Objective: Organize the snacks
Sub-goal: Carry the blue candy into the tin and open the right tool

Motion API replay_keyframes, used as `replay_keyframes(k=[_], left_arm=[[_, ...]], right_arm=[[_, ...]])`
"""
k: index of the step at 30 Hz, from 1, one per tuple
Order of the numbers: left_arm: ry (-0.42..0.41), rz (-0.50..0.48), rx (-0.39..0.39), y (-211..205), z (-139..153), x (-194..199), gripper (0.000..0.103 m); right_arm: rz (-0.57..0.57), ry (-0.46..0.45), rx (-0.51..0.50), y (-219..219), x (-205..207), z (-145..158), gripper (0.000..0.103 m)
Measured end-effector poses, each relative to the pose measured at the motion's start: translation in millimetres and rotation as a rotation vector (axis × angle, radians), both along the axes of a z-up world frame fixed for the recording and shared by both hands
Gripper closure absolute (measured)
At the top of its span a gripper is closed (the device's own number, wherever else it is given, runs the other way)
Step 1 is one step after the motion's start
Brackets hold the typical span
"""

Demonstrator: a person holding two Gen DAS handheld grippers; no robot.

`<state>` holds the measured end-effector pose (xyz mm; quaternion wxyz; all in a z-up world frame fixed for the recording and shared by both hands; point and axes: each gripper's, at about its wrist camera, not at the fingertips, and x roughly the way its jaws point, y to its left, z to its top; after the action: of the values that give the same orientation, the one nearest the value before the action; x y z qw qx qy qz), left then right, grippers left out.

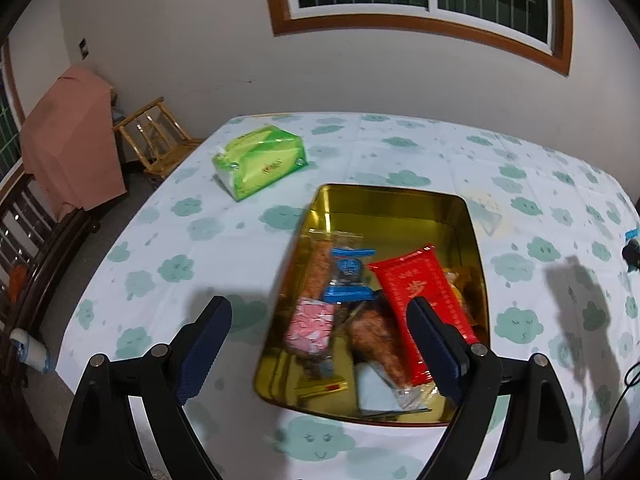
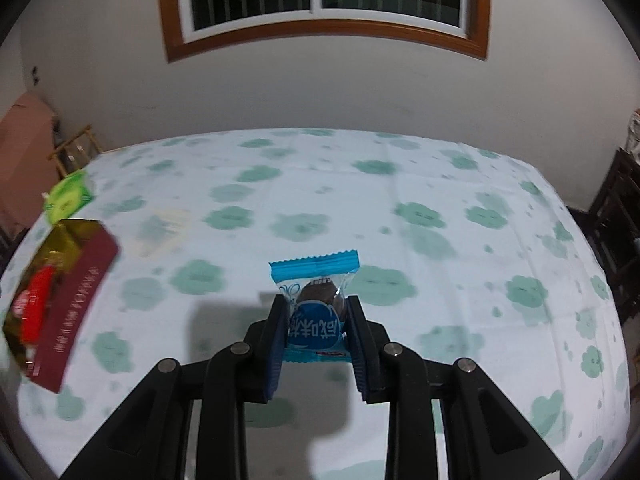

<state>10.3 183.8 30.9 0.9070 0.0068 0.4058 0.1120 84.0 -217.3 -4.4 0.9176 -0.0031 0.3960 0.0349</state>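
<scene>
A gold tin box lies on the cloud-print tablecloth with several snacks in it: a red packet, a blue-ended wrapped snack, a pink packet and a brown one. My left gripper hangs open above the tin's near end, nothing between its fingers. In the right wrist view my right gripper is shut on a blue wrapped chocolate snack, held above the table. The tin with its dark red outer wall shows at the far left.
A green tissue pack lies on the table behind the tin, also seen as the green pack at left. A wooden chair and a pink-draped piece of furniture stand beyond the left table edge. A cable trails at right.
</scene>
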Motion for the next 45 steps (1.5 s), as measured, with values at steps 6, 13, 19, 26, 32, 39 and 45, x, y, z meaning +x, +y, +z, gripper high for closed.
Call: replay_keyframes(k=[6,13,19,26,32,39,45], left_arm=[[0.001,0.057,-0.013,25.1,1.1,-10.6,0.015],[0.030,0.094,-0.021,45.8,-9.8,-20.0,0.014],[0.039,0.107,-0.039,57.9,-16.6,-25.0,0.014],[0.055,0.109,-0.043,69.9,-24.9,-29.4,0.014],[0.062,0.107,-0.050,77.0,-28.7,-32.9,0.014],[0.069,0.101,-0.056,81.5,-31.1,-33.1,0.014],[0.077,0.088,-0.055,80.7,-33.4,-31.4,0.014]], right_arm=[[0.105,-0.005,0.029,53.0,-12.3,11.8,0.074],[0.267,0.012,0.084,124.9,-31.1,18.7,0.074],[0.390,0.028,0.106,189.4,-49.8,17.0,0.074],[0.513,0.075,0.110,247.1,-64.4,7.8,0.074],[0.562,0.110,0.095,276.4,-68.8,-2.8,0.074],[0.569,0.150,0.083,293.3,-62.2,-16.0,0.074],[0.533,0.165,0.076,296.9,-49.2,-24.7,0.074]])
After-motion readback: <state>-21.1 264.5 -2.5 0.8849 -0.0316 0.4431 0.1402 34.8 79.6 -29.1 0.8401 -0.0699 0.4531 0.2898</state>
